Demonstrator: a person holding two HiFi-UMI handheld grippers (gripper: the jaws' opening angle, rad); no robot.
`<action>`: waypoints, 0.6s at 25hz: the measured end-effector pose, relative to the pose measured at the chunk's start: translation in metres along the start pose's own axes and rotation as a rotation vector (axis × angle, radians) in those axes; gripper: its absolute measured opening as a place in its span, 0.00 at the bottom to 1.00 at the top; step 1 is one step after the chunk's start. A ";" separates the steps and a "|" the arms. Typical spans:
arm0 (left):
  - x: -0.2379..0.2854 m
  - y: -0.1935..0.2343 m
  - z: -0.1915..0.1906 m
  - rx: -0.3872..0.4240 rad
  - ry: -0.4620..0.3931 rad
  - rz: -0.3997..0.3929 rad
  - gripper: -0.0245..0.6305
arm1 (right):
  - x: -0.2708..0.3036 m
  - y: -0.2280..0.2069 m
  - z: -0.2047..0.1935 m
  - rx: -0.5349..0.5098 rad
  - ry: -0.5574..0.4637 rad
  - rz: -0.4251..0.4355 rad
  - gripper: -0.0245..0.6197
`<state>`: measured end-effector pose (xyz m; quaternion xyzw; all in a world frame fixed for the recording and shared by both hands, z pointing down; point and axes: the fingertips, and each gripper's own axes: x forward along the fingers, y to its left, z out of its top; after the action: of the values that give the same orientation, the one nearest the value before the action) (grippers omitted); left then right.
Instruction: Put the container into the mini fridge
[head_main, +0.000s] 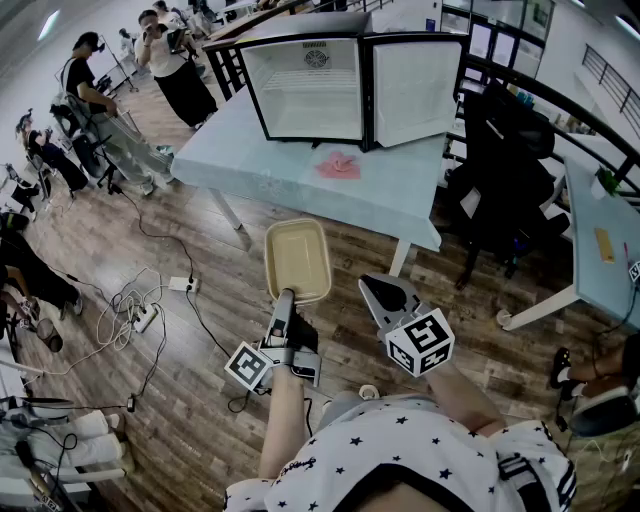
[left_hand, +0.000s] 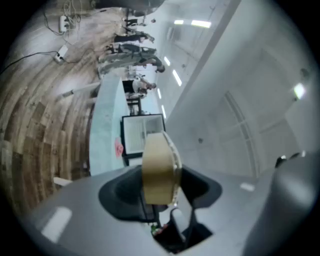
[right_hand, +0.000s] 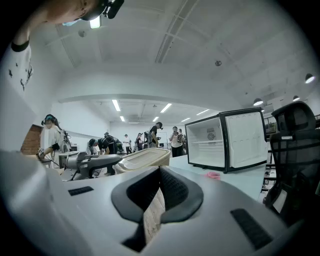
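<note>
A beige rectangular container (head_main: 298, 258) hangs over the wooden floor, short of the table, with my left gripper (head_main: 284, 297) shut on its near rim. In the left gripper view the container (left_hand: 160, 167) stands edge-on between the jaws. My right gripper (head_main: 385, 292) floats beside it on the right, shut and holding nothing; its view shows the fingertips meeting, right gripper (right_hand: 159, 175). The mini fridge (head_main: 315, 95) stands on the pale blue table (head_main: 270, 170) ahead, its door (head_main: 415, 90) swung wide to the right and its white inside bare. The right gripper view also shows the container (right_hand: 142, 159) and the fridge (right_hand: 207, 142).
A pink object (head_main: 338, 165) lies on the table in front of the fridge. A black office chair (head_main: 500, 170) stands to the right of the table, with a second table (head_main: 600, 250) beyond it. Cables and a power strip (head_main: 150, 300) lie on the floor at left. Several people stand at the back left.
</note>
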<state>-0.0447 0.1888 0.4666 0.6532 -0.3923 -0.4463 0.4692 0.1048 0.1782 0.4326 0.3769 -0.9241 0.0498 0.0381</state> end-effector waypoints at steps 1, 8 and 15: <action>0.000 -0.003 -0.002 -0.002 -0.002 -0.006 0.39 | -0.002 0.001 0.000 -0.005 0.001 0.005 0.07; 0.000 -0.009 -0.012 -0.001 0.010 -0.012 0.39 | -0.012 0.003 0.002 -0.021 0.003 0.016 0.07; 0.009 -0.010 -0.017 0.001 0.010 -0.015 0.39 | -0.012 -0.008 0.003 0.013 -0.017 0.021 0.07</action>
<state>-0.0253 0.1874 0.4575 0.6587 -0.3852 -0.4464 0.4674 0.1189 0.1799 0.4284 0.3678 -0.9280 0.0532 0.0273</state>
